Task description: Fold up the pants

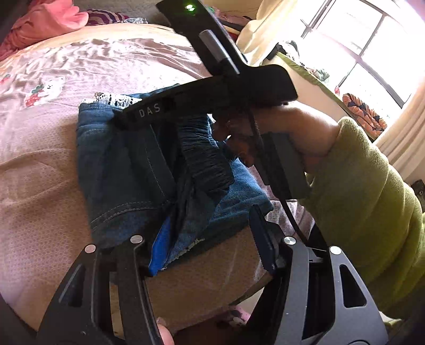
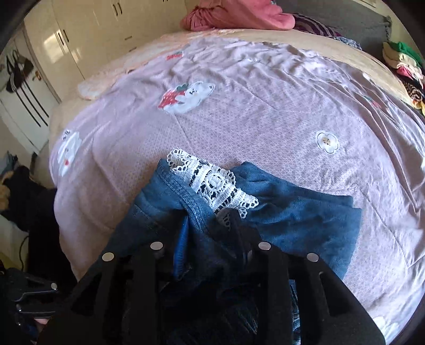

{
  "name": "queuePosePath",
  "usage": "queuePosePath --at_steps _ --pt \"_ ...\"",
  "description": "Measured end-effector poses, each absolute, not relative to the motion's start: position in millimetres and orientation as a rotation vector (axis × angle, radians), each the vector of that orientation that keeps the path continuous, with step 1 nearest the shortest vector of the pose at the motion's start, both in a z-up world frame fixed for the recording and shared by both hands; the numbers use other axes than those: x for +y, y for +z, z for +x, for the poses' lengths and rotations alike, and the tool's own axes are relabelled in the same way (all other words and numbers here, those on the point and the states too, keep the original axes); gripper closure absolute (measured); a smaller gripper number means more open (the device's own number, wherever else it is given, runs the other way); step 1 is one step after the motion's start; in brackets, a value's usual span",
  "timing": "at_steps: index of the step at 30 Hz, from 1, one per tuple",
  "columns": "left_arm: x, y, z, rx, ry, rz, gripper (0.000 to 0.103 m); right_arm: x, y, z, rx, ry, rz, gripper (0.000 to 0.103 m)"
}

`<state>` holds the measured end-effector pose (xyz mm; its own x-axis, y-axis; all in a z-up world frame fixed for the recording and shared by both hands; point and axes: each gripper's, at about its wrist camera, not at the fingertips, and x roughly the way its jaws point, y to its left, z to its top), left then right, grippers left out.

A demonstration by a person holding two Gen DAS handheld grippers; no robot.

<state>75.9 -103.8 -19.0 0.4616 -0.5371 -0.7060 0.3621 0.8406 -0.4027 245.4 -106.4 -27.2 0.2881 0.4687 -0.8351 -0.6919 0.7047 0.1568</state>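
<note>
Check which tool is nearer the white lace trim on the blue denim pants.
Right. The right tool sits on the denim pants just short of the lace trim; the left tool is at their opposite, near edge.

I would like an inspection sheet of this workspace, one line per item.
Surface: pink bedspread with cartoon prints, wrinkled.
Job's things: blue denim pants with white lace trim, bunched near the bed edge.
Clutter: pink garment at the far side; clothes pile at the right.
Grippers: left gripper open over the denim; right gripper in the folds, grip unclear.
Cables: black cable below the right hand.
Surroundings: wardrobe, window.
</note>
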Motion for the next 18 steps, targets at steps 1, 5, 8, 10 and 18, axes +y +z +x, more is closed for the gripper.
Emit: queuePosePath --at_steps 1,5,8,10,18 --pt "-105 -19 77 0.943 -0.555 -0.206 0.055 -108 -25 245 1.011 0.786 -0.240 0.069" --pt "-105 -17 75 0.945 -0.551 -0.203 0.055 -120 -14 243 0.985 0.766 -0.180 0.046" --pt "-105 -16 76 0.943 -0.549 -0.201 0.054 -130 -4 240 0.963 0.764 -0.117 0.042" --pt "-105 -15 76 0.939 -0.548 -0.198 0.053 -138 5 235 0.930 0.755 -0.081 0.037" --pt "-102 -7 72 0.918 -0.534 -0.194 0.051 -179 31 208 0.816 0.699 0.028 0.022"
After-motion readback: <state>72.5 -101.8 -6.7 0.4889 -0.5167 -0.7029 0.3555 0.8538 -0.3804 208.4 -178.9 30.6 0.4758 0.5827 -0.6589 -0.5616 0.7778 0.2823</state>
